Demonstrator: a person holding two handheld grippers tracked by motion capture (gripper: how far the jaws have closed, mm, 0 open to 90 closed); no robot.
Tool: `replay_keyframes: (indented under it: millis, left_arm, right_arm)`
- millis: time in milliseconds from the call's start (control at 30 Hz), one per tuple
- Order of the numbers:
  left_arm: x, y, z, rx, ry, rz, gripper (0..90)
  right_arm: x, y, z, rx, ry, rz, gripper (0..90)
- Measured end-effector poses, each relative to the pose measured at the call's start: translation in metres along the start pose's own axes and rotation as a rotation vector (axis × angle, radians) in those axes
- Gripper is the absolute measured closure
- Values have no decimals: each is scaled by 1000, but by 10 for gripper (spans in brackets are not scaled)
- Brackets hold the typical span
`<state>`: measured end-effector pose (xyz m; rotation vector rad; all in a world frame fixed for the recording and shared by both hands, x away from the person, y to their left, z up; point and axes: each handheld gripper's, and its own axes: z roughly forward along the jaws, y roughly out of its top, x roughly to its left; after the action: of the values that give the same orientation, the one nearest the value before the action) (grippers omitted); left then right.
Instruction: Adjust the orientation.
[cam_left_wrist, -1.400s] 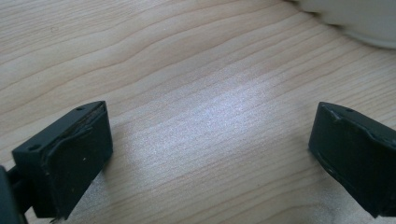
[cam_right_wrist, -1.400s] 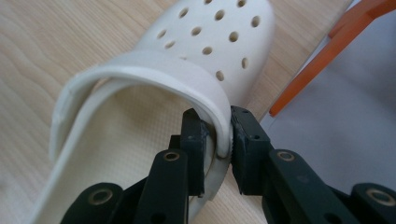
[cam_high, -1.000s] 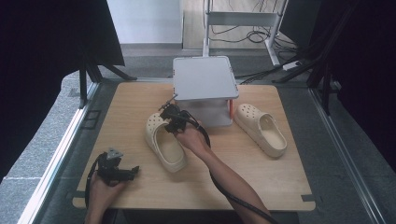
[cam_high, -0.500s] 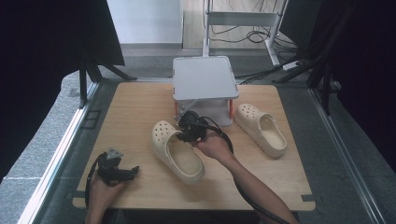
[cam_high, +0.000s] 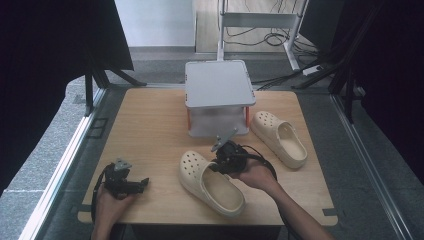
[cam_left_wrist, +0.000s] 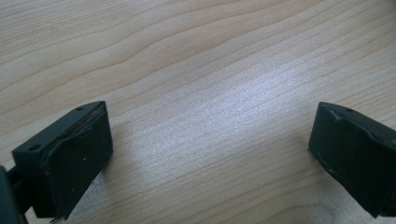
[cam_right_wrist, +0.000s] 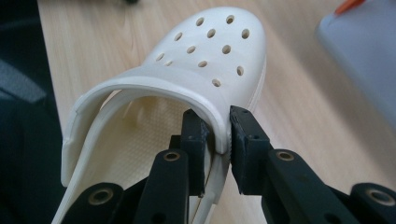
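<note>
High view: right gripper (cam_high: 223, 161) clamps clog (cam_high: 210, 182) beside lidded box (cam_high: 218, 98).

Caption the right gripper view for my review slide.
Right tool clamped on the side wall of a cream clog, above the wooden table.

Cream perforated clog (cam_high: 211, 181) lies diagonally, rim pinched.

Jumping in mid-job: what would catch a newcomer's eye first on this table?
The cream clog at the table's near middle, its side wall pinched by the right gripper. Next, its mate lying at the right beside the grey lidded box at the far middle. The left gripper rests open at the near left, over bare wood.
</note>
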<state>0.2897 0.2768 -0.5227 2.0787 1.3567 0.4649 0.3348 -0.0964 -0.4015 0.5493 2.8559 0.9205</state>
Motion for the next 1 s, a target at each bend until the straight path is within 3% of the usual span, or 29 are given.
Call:
replay_keyframes:
  millis: [233,300,333,367,400,600,800,900,1000]
  left_arm:
    - [0,0,0,0,0,0,0]
    - [0,0,0,-1,1,0,0]
    - [0,0,0,-1,0,0,0]
    - [0,0,0,-1,0,0,0]
    - [0,0,0,-1,1,0,0]
    - [0,0,0,0,0,0,0]
    - [0,0,0,-1,0,-1,0]
    - [0,0,0,-1,0,-1,0]
    - [0,0,0,-1,0,-1,0]
  right_arm:
    - [-3,-27,6,18,-1,-9,741]
    - [-4,-32,7,36,-23,-11,661]
    - [-6,-33,7,36,-8,0,578]
    - [-6,-34,6,45,8,8,534]
    - [-5,-34,4,42,-8,-6,519]
    - [-2,-31,-18,10,-19,4,504]
    - [-12,-38,-34,-10,-55,70,382]
    - [-23,-47,-40,-10,-73,126,305]
    - [-37,-60,-46,-9,-121,166,247]
